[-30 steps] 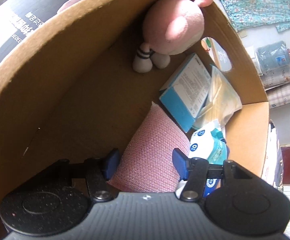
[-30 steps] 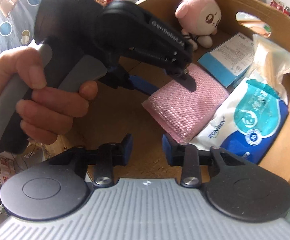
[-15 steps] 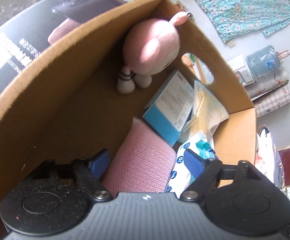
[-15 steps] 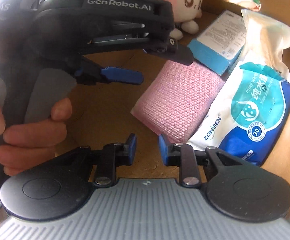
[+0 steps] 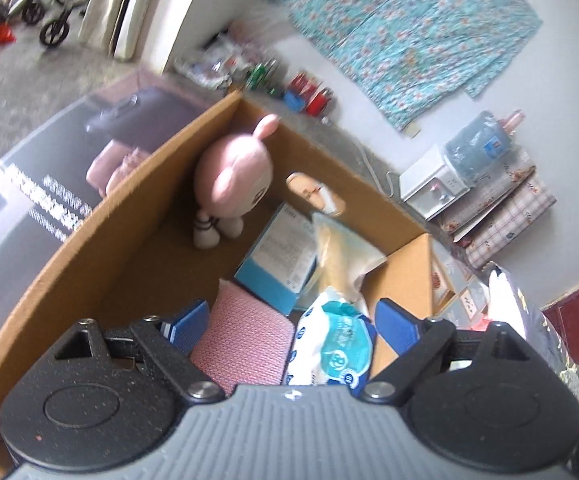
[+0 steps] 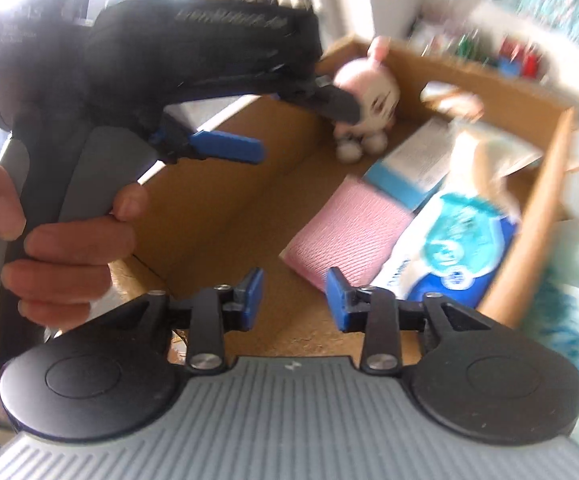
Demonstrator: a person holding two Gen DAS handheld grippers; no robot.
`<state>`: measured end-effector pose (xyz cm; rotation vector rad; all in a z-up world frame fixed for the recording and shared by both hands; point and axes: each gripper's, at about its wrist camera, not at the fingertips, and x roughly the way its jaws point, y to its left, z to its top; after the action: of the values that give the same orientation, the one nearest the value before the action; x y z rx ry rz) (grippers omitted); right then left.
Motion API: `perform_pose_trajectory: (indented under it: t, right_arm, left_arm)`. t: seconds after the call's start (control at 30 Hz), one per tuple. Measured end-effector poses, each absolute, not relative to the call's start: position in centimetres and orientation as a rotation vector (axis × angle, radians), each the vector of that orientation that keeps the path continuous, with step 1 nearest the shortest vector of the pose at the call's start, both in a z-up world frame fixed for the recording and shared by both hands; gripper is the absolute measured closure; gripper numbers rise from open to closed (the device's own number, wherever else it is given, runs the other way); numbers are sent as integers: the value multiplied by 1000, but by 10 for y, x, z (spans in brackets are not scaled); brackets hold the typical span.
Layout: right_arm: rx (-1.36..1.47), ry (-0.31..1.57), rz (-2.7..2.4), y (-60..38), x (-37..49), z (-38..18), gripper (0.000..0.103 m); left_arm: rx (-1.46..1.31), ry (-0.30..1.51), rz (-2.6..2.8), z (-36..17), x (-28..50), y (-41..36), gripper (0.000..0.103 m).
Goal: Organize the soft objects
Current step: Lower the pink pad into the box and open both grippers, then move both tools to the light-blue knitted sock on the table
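**A:** Left gripper [image 5: 285, 322] jaws are opening wide, nothing pinched. The pink cloth [image 5: 245, 344] lies below and between them, untouched, on the box [image 5: 101, 236] floor. Right gripper [image 6: 294, 298] is opening too, part way, with bare cardboard in its gap.

**B:** So the step is what, let go and clear out?

**A:** Looks that way to me. Your cloth sits flat, just beside the wipes pack [image 5: 335, 354] under your left gripper's right finger. Lift straight, don't drag a pad across the knit or you'll flip a corner up.

**B:** Anything in the way?

**A:** From your right gripper, the left one [image 6: 273, 124] hangs above and to the left, your hand [image 6: 61, 240] on its grip. Keep them apart as you pull out. The plush [image 5: 229, 184] stands beyond your left fingertips against the far wall, the blue carton [image 5: 277, 268] and clear bag [image 5: 341, 256] lie between it and the wipes. All well clear if you come up, not forward.

**B:** Next item?

**A:** Can't tell which; both views are blurred at the edges. Get both grippers above the box rim first.
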<state>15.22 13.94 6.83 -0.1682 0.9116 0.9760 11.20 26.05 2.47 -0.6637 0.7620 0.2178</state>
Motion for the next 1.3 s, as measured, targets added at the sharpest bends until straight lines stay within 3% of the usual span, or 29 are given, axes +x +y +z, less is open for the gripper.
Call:
perform_pose_trajectory:
  t: [0.23, 0.67, 0.93, 1.1, 1.17, 1.3]
  right_arm:
    - [-137, 709, 735, 45, 93, 98, 30]
    - [-61, 709, 249, -162, 46, 64, 27]
    - [-33, 740, 214, -202, 67, 55, 27]
    - [-25, 756, 280, -195, 113, 64, 29]
    - [-26, 772, 294, -190, 138, 64, 33]
    - [71, 848, 361, -183, 196, 51, 37]
  left_arm:
    - [-504, 623, 130, 69, 63, 198, 5]
    - [-219, 567, -134, 67, 26, 37, 4]
    - [-120, 591, -234, 33, 41, -41, 5]
    - [-50, 568, -234, 15, 62, -75, 16]
    - [-62, 558, -221, 10, 74, -80, 32]
    - [-82, 593, -203, -1, 100, -83, 43]
